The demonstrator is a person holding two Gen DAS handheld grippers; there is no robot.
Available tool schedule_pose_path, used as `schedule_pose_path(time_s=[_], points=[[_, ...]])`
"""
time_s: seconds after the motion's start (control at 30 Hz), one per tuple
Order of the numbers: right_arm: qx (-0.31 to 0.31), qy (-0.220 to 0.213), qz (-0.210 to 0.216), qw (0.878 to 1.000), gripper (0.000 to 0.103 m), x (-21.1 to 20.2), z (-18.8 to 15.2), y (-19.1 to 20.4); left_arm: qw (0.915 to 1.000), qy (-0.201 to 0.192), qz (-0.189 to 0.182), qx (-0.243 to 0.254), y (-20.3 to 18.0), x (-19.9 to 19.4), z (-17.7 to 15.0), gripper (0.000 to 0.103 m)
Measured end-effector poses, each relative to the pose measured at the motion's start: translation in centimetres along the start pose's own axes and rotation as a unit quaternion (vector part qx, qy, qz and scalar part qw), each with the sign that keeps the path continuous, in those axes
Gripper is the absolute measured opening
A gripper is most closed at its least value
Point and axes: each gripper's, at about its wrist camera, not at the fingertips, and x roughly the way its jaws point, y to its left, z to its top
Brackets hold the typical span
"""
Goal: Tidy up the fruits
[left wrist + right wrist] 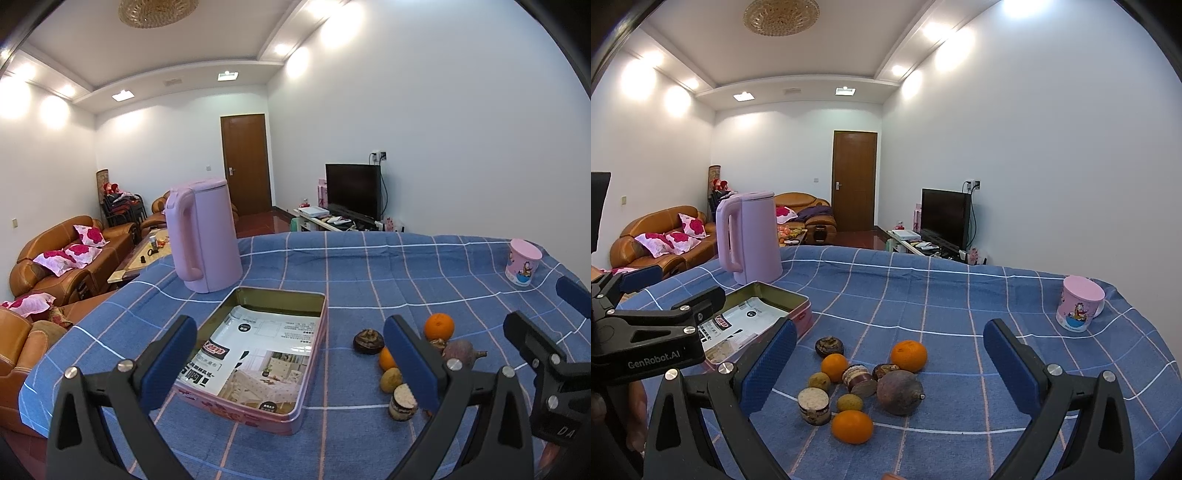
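Note:
A cluster of fruits lies on the blue checked tablecloth (960,295): three oranges (908,355), a dark purple round fruit (899,392), small yellow-green fruits (819,380) and dark brown pieces (829,346). A pink tin tray (314,354) lined with printed paper sits left of them. My left gripper (291,362) hangs open over the tray's near end, nothing between its fingers. My right gripper (890,369) stands open above the fruit cluster, holding nothing. The same fruits appear behind the left gripper's right finger, an orange (438,326) among them.
A pink electric kettle (203,236) stands behind the tray. A pink cartoon mug (1078,308) sits at the table's far right. Sofas, a coffee table, a TV and a door lie beyond the table's far edge.

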Motion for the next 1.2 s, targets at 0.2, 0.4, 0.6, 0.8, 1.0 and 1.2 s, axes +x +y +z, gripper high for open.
schedule_pose_path(time_s=[0.2,0.4,0.6,0.8,1.0,1.2], points=[[-0.001,0.000,0.000,1.000,0.102,-0.04,-0.01,0.06,1.0000,0.000,0.000,0.000,0.00,-0.01,-0.01,0.103],[0.000,0.001,0.001,1.000,0.102,-0.03,-0.08,0.12,1.0000,0.000,0.000,0.000,-0.01,0.00,0.01,0.103],[0.000,0.001,0.001,1.000,0.102,-0.03,-0.08,0.15,1.0000,0.000,0.000,0.000,0.03,0.00,-0.01,0.103],[-0.001,0.002,0.002,1.000,0.102,-0.08,-0.35,0.45,1.0000,0.000,0.000,0.000,-0.02,-0.01,-0.01,0.103],[-0.001,0.002,0.003,1.000,0.102,-0.16,-0.46,0.51,1.0000,0.000,0.000,0.000,-0.02,0.00,0.01,0.103],[-0.002,0.007,0.003,1.000,0.102,0.04,-0.50,0.54,1.0000,0.001,0.000,0.001,-0.03,0.00,-0.02,0.103]])
